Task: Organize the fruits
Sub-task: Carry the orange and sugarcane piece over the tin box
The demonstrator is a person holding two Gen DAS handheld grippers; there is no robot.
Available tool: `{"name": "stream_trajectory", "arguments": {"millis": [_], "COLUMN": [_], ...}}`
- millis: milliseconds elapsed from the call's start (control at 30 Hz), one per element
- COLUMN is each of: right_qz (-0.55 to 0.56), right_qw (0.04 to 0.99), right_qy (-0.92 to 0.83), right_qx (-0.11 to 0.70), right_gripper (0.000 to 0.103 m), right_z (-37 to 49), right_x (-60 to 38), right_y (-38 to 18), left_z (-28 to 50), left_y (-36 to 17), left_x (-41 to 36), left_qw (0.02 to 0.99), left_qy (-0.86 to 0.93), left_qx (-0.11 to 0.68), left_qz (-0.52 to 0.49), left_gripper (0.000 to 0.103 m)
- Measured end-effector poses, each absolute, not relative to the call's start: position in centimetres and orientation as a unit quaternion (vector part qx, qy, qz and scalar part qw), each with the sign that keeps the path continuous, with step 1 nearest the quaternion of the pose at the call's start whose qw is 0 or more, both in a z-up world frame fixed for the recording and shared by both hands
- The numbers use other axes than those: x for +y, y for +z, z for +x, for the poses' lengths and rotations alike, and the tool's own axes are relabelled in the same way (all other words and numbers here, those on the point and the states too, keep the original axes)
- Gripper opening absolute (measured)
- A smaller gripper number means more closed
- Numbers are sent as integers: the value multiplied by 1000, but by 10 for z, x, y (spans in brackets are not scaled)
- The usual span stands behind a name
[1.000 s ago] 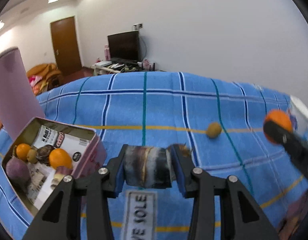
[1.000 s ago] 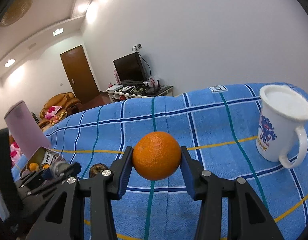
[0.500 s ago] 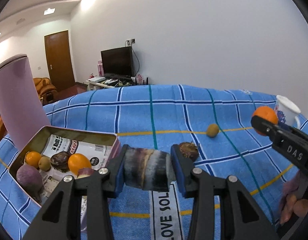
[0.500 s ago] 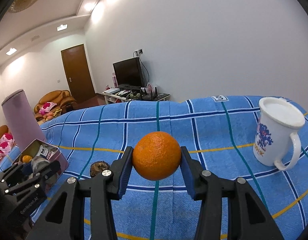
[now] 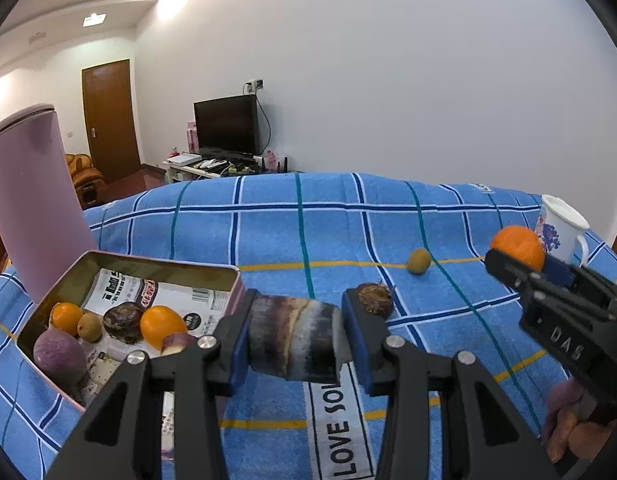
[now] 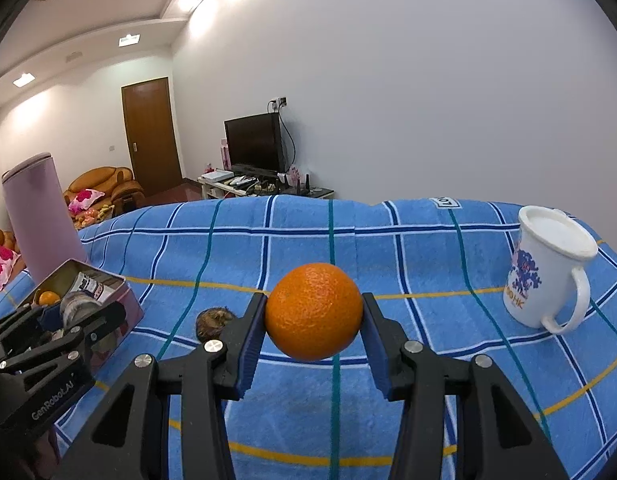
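My left gripper [image 5: 294, 340] is shut on a dark striped cylindrical piece [image 5: 294, 338], held above the blue cloth just right of the open tin box [image 5: 160, 266]. The tin holds several fruits: oranges [image 5: 162, 326], a purple fruit [image 5: 58, 354], a dark one [image 5: 122, 320]. My right gripper [image 6: 314, 320] is shut on an orange [image 6: 314, 311], held above the cloth; it also shows in the left wrist view [image 5: 518, 246]. A brown spiky fruit [image 5: 374, 298] and a small yellow-green fruit [image 5: 419, 261] lie on the cloth.
A tall pink cylinder [image 5: 32, 200] stands behind the tin at the left. A white mug [image 6: 548, 272] stands on the right of the blue plaid cloth [image 6: 388, 248]. The left gripper shows at the left in the right wrist view [image 6: 64, 316].
Both grippers have risen and tilted up a little, keeping their hold. The left view now shows more of the tin and the mug; the right gripper sits lower right in it.
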State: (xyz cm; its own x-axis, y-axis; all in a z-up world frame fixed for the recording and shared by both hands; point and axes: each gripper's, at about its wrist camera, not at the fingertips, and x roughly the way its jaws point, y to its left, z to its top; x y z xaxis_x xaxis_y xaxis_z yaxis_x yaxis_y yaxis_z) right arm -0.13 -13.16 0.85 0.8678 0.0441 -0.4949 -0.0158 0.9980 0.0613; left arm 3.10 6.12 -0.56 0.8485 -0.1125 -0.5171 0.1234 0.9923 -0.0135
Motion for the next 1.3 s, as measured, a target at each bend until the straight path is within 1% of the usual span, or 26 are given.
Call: {"name": "stream_trajectory", "arguments": {"millis": [233, 467, 867, 1300], "right_qz": [30, 37, 39, 43], "right_qw": [964, 966, 964, 955], "right_qy": [25, 38, 98, 158], "right_qx": [265, 254, 242, 247], "right_gripper": [48, 48, 48, 48], "right_z": [-5, -5, 10, 33], "right_x": [-115, -95, -26, 42], "right_y": [9, 24, 30, 30], "left_z": [28, 28, 44, 68], "left_y": [4, 15, 23, 14], "left_x": [71, 91, 167, 242], "left_qw": [964, 967, 972, 960], "left_qy": [-65, -58, 14, 107], "left_qx": [259, 247, 235, 256], "left_qz": [3, -5, -12, -30], "left_gripper": [43, 43, 43, 43]}}
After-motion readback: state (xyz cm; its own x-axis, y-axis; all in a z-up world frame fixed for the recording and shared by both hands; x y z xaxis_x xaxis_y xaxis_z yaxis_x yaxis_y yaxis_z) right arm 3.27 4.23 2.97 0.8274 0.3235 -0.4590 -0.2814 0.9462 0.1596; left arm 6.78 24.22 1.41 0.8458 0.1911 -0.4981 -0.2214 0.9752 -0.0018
